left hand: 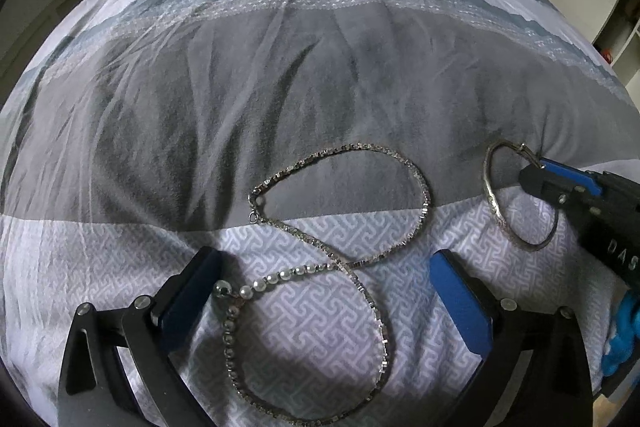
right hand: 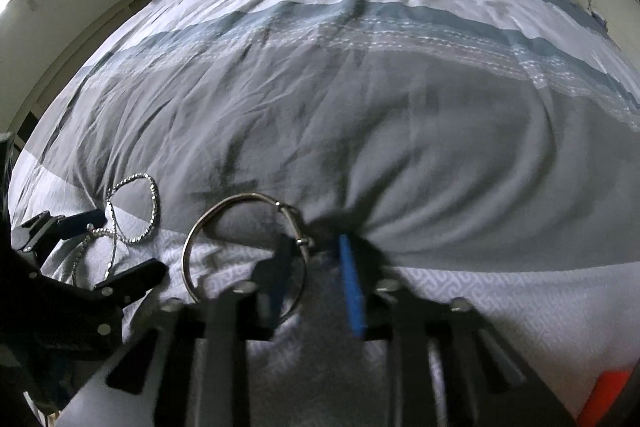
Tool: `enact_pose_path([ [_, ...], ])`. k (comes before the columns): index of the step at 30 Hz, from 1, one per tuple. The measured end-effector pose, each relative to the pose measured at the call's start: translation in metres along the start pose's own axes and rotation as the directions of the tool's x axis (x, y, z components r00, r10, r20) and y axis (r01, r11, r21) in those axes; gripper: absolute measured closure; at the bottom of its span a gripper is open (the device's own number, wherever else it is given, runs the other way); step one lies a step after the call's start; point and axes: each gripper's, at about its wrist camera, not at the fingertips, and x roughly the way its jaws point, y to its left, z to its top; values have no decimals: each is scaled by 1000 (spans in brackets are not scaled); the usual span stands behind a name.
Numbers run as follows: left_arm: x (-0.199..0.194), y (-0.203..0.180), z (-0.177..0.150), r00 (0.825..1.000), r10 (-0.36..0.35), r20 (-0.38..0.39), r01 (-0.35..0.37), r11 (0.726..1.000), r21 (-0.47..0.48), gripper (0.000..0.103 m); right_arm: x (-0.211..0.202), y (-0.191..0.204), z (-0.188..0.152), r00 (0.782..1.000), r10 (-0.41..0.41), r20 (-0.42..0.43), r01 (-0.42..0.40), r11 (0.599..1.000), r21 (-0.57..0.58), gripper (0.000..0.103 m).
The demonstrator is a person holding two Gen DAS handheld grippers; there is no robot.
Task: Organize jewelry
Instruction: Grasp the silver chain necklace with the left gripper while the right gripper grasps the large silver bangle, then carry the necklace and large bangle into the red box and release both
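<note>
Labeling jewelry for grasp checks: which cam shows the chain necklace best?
Left wrist. The chain necklace lies sharp and nearly whole there, looped on the duvet between the open left gripper fingers. The right wrist view shows it only small, at its left edge, partly hidden behind that gripper.

text: "DAS" | on: right gripper [left hand: 536,173] body; cut off by edge
</note>
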Motion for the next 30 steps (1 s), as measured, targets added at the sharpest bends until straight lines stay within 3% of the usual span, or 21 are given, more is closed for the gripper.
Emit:
enact_pose_path([
  [2, -3, -3, -4, 1000, 11, 11, -11, 1000, 1, 3, -3, 0, -1, 1000, 5, -2, -5, 1000, -1, 97],
  [5, -9, -8, -6, 1000, 18, 23, -18, 1000, -1, 10, -9, 0, -3, 1000, 12, -1, -12, 1000, 10, 98],
  [8, -16, -15, -7, 999, 25, 37, -25, 1000, 15, 25, -15, -1, -7, 1000, 24, 0, -24, 1000, 20, 98],
  [11, -22, -23, -10, 998, 27, 50, -29, 999, 32, 43, -22, -1, -13, 1000, 31, 2, -31, 999, 29, 98],
  [16, -35, -32, -12, 998, 8, 56, -11, 999, 49, 85, -34, -2, -21, 999, 35, 5, -35, 998, 42, 97],
  [19, -42, -36, -15, 998, 9, 58, -13, 998, 58, 93, -43, -3, -26, 999, 34, 8, -34, 998, 50, 97],
  [30, -62, -45, -33, 998, -6, 67, 2, 998, 57, 94, -72, -10, -48, 999, 23, 35, -25, 998, 54, 97],
])
